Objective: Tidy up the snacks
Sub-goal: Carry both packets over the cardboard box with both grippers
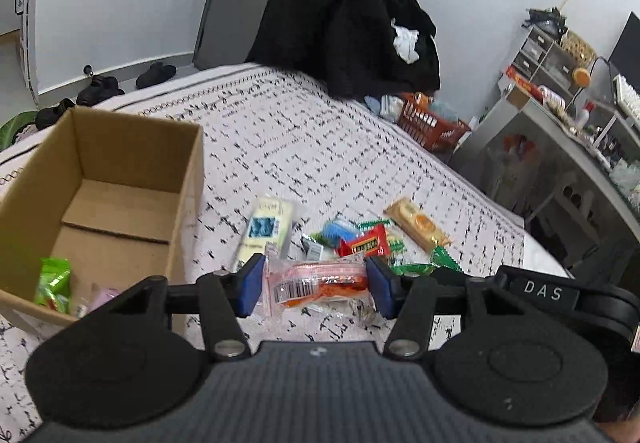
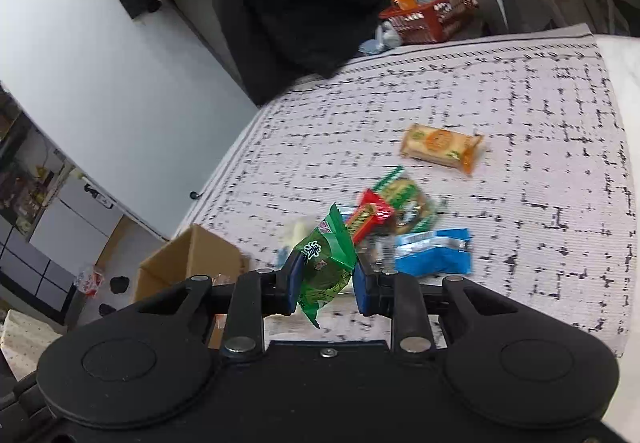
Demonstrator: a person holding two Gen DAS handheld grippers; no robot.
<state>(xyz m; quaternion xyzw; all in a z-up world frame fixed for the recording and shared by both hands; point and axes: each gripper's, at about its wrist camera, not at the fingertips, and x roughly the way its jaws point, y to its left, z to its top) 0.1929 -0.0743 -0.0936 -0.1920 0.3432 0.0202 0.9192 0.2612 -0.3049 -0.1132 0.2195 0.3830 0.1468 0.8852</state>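
Note:
My left gripper [image 1: 316, 285] is shut on a clear pink and orange snack packet [image 1: 316, 283], held just right of the cardboard box [image 1: 188, 179]. The box holds a green packet [image 1: 52, 285] and a pink one [image 1: 105, 297]. My right gripper [image 2: 326, 277] is shut on a green snack packet [image 2: 326, 263], above the bed. Loose snacks lie on the patterned bedspread [image 2: 480, 91]: an orange biscuit pack [image 2: 440, 149], a red packet [image 2: 370, 213], a blue packet [image 2: 434, 251], a pale yellow pack [image 1: 266, 231]. The box also shows in the right wrist view [image 2: 192, 263].
A heap of black clothes [image 1: 344, 15] lies at the far end of the bed. A red basket [image 1: 434, 125] stands on the floor beyond it. A cluttered grey desk [image 1: 560, 131] is at the right. Shoes [image 1: 100, 87] lie on the floor at the left.

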